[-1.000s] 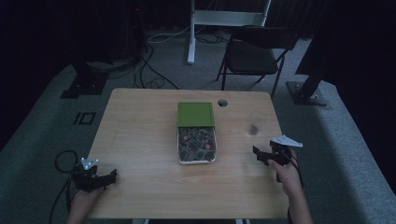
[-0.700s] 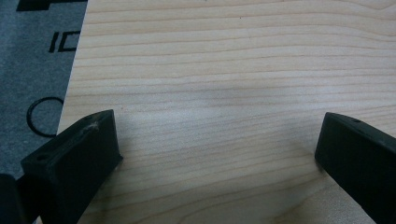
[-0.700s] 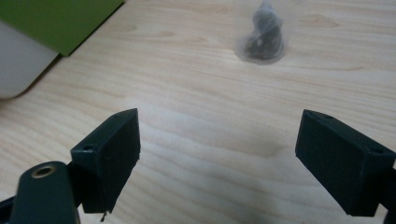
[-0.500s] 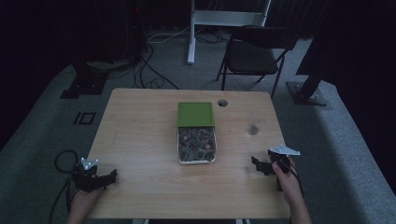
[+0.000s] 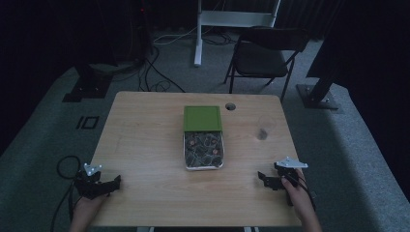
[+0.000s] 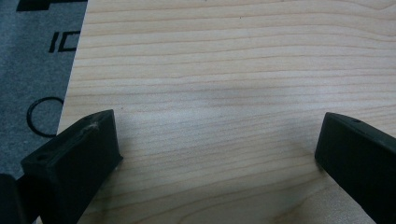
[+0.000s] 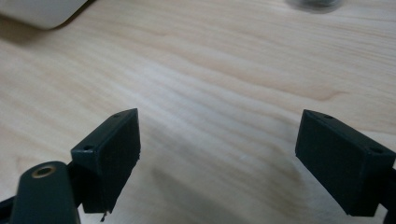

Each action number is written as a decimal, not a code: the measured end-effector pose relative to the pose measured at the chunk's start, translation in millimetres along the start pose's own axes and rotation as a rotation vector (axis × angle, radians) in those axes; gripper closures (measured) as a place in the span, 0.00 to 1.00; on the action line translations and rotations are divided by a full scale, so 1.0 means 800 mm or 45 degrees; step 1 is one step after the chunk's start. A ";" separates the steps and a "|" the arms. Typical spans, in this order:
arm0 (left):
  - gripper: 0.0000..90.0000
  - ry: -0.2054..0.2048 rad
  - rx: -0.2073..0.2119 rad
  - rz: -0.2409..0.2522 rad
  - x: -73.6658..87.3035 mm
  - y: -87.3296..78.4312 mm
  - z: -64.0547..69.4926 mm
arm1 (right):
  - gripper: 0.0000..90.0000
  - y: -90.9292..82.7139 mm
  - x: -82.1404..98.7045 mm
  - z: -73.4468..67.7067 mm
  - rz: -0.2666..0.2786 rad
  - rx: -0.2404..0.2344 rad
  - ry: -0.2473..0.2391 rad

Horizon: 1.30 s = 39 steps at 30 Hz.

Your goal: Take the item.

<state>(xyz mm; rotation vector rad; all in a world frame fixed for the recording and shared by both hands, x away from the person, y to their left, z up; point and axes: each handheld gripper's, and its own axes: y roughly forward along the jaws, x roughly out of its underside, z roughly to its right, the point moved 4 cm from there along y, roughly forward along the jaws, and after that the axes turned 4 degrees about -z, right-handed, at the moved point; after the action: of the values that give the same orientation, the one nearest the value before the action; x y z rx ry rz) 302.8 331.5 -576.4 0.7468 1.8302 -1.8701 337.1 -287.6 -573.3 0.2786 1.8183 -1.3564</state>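
my left gripper (image 5: pixel 115 182) rests low at the near left table (image 5: pixel 145 145) corner, jaws spread wide on bare wood. my right gripper (image 5: pixel 263 178) sits near the right edge, jaws wide and empty too. the tin (image 5: pixel 203 151) lies mid-table, well apart, green lid (image 5: pixel 202 118) slid back. floor print unreadable.

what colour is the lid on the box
Green lid, clearest in the high view.

A pale wooden table (image 5: pixel 145 145) carries a metal tray (image 5: pixel 203 166) with a green lid (image 5: pixel 202 118) at its centre.
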 end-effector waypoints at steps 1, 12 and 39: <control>0.00 -0.001 0.000 0.000 0.000 0.000 0.000 | 0.16 0.000 0.001 -0.001 -0.007 -0.003 -0.014; 0.00 0.000 0.000 0.001 0.000 0.000 0.000 | 0.15 -0.005 0.015 -0.005 -0.064 -0.008 -0.072; 0.00 0.000 0.000 0.000 0.000 0.000 0.000 | 0.13 -0.018 0.030 -0.019 -0.088 -0.083 -0.207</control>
<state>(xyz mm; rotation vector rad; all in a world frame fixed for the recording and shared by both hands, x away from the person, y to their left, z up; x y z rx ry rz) 302.7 331.4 -576.4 0.7469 1.8303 -1.8698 306.0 -286.9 -580.0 0.0694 1.7455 -1.3245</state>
